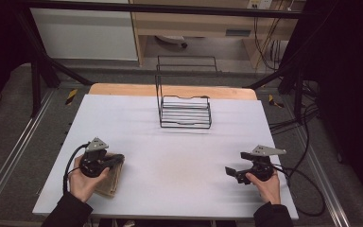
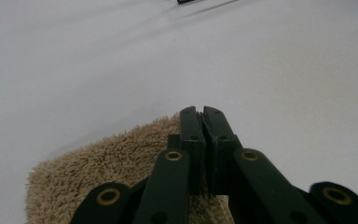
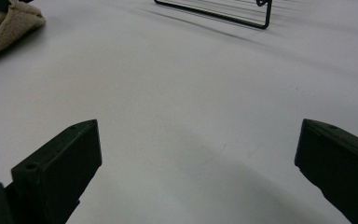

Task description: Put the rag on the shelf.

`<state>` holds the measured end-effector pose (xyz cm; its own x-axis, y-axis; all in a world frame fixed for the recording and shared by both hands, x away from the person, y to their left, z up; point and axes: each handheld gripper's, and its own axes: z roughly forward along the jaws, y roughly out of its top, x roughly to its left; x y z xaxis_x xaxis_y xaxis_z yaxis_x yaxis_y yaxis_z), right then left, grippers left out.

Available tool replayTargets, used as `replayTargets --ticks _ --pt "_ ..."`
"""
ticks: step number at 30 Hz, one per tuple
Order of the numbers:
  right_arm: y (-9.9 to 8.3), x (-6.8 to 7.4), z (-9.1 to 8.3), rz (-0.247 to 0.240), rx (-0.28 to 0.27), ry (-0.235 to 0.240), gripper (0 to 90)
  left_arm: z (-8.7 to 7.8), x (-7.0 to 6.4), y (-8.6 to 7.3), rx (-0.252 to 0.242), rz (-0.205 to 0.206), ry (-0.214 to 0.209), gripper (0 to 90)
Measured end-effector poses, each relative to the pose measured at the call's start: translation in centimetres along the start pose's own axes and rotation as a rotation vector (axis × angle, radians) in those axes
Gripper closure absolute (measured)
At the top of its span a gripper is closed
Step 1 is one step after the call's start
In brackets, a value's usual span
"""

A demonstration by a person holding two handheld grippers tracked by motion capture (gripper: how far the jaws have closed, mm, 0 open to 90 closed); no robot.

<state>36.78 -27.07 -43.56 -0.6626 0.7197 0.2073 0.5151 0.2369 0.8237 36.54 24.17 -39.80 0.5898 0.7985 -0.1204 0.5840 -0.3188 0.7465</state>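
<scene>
Left claw point(image 1: 118, 159), low over the near-left part of the counter point(image 1: 170, 142), clamped shut on the beige towel point(image 1: 111, 182); in the left gripper view the two black jaws pressed flat together, a sliver of terry pile caught between them at the towel's far edge point(image 2: 121, 158). Towel folded, lying on the counter near its near-left edge, partly under the left hand point(image 1: 82, 182) and the gripper body. Grey three-cornered plate on top of that gripper, black cable looping off toward the near-left.

Right claw point(image 1: 236, 163), near-right on the counter, spread wide with nothing between the jaws; in the right gripper view point(image 3: 196, 158) both black jaws standing well apart at either side, bare white counter surface between them. Held by the right hand point(image 1: 264, 184), pointing left toward the towel, well apart from it. Towel's corner seen far-left in that view point(image 3: 7, 25).

Farther out, a black wire rack point(image 1: 185, 111) upright at the far middle of the counter, well apart from both claws; its base rail visible at the top of the right gripper view point(image 3: 223, 14). A strip of bare wood along the counter's far edge point(image 1: 123, 89).
</scene>
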Motion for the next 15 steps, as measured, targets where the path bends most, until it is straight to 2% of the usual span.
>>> replayTargets --ticks 5,9,15 --pt "0.0 0.0 0.0 0.002 0.002 -0.003 1.0 0.4 -0.9 0.9 0.001 0.023 0.003 87.0" --pt "0.0 0.0 0.0 0.002 0.002 -0.002 1.0 0.9 -1.4 1.9 -0.009 0.014 -0.013 86.9" --pt "0.0 0.1 0.1 0.002 0.003 -0.001 1.1 1.9 -2.9 3.4 -0.012 0.021 -0.041 86.9"
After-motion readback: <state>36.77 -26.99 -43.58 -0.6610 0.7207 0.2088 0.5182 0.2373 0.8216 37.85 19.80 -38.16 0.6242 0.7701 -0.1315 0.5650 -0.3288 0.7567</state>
